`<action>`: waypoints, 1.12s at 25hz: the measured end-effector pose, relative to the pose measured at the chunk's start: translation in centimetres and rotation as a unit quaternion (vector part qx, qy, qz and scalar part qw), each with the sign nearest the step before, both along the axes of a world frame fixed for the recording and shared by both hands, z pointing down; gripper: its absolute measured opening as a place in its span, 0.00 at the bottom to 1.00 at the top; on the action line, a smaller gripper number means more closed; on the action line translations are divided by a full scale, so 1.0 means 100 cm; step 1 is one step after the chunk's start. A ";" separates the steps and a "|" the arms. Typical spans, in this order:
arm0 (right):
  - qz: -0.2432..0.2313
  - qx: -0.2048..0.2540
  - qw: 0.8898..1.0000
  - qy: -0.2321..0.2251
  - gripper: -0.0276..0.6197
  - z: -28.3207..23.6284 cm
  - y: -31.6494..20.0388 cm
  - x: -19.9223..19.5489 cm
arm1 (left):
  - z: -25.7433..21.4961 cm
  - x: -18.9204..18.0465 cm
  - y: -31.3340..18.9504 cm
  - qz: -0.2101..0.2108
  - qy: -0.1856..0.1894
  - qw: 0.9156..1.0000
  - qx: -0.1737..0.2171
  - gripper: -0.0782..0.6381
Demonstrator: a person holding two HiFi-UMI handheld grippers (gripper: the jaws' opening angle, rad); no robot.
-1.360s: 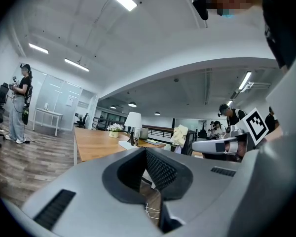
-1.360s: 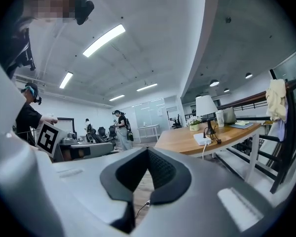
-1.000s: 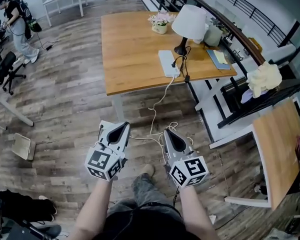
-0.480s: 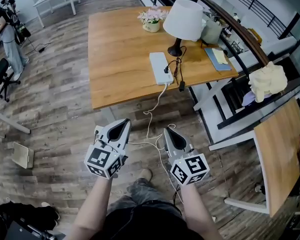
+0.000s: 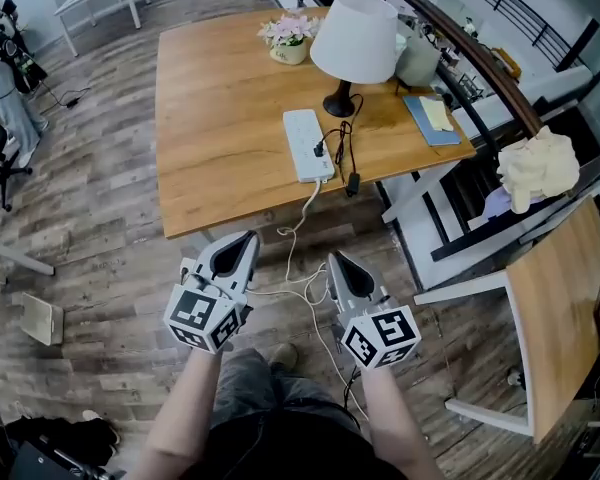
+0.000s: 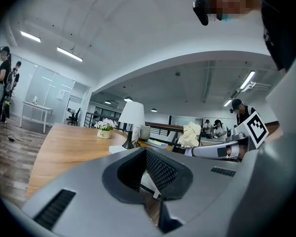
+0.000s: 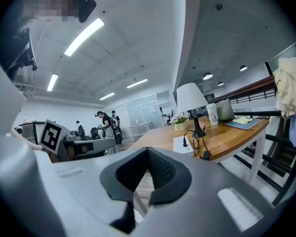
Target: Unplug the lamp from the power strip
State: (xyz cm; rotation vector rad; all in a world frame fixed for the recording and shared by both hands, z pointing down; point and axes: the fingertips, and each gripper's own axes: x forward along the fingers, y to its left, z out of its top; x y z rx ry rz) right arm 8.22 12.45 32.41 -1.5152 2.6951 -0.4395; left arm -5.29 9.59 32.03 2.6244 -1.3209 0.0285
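In the head view we stand short of the table (image 5: 205, 118), so we judge this the approach. The left gripper (image 5: 242, 243) and right gripper (image 5: 338, 260) are well apart from the white power strip (image 5: 305, 144) near the tabletop's front edge. The white-shaded lamp (image 5: 354, 36) stands just behind the strip, with its black plug (image 5: 320, 150) seated in it.

In the left gripper view the jaws are together and empty.

The right gripper view shows the same. Next we must open a gripper and reach the plug.
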 end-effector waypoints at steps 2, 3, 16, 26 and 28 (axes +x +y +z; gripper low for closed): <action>0.002 -0.003 1.000 -0.006 0.05 0.003 -0.005 0.002 | 0.001 -0.001 -0.005 -0.003 -0.004 1.000 -0.002 0.10; 0.003 -0.005 1.000 -0.009 0.05 0.005 -0.007 0.002 | 0.002 -0.002 -0.007 -0.004 -0.007 1.000 -0.003 0.10; 0.020 -0.015 1.000 -0.013 0.05 0.010 -0.062 0.005 | 0.006 0.014 -0.068 0.030 -0.019 0.999 -0.005 0.10; 0.056 -0.040 0.998 -0.007 0.05 0.022 -0.127 0.009 | 0.017 0.048 -0.133 0.114 -0.066 0.991 -0.004 0.10; 0.067 -0.046 0.997 -0.003 0.05 0.027 -0.140 0.010 | 0.021 0.053 -0.146 0.130 -0.078 0.988 -0.001 0.10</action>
